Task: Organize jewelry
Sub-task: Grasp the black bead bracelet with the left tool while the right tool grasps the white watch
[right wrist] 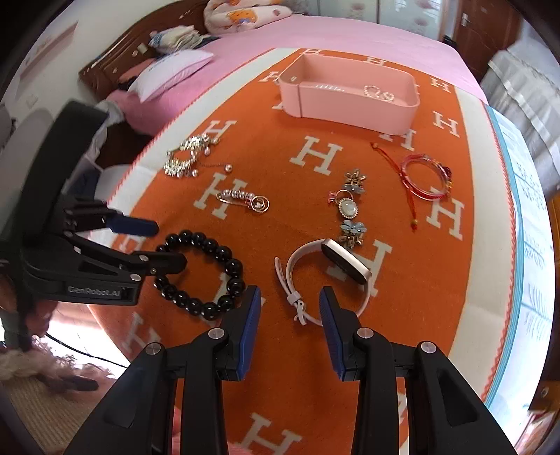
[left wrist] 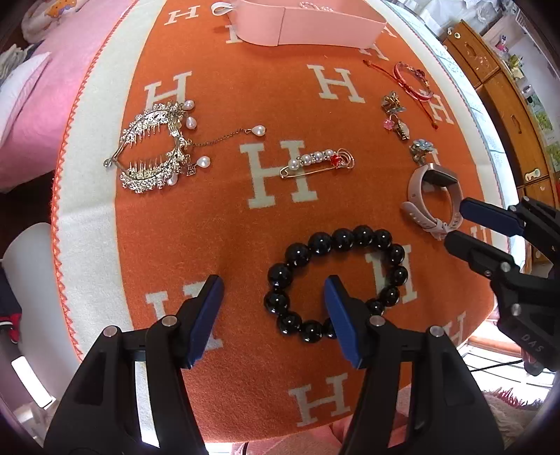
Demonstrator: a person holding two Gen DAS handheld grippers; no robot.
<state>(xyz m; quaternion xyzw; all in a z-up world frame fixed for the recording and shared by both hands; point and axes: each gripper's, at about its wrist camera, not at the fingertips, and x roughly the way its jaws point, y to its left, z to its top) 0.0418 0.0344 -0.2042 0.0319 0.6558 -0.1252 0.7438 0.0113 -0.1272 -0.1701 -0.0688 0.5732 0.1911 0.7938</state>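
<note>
An orange blanket patterned with white H letters covers a bed with a pink sheet, wooden cabinets off to one side. On it, the black bead bracelet lies flat; the left gripper hangs wide open, one finger over the ring's middle, gripping nothing. The pink watch rests on its side, face toward the pink box. The right gripper gapes at its strap, holding nothing.

Home bedroom, pink bed, pillow, wooden headboard
</note>
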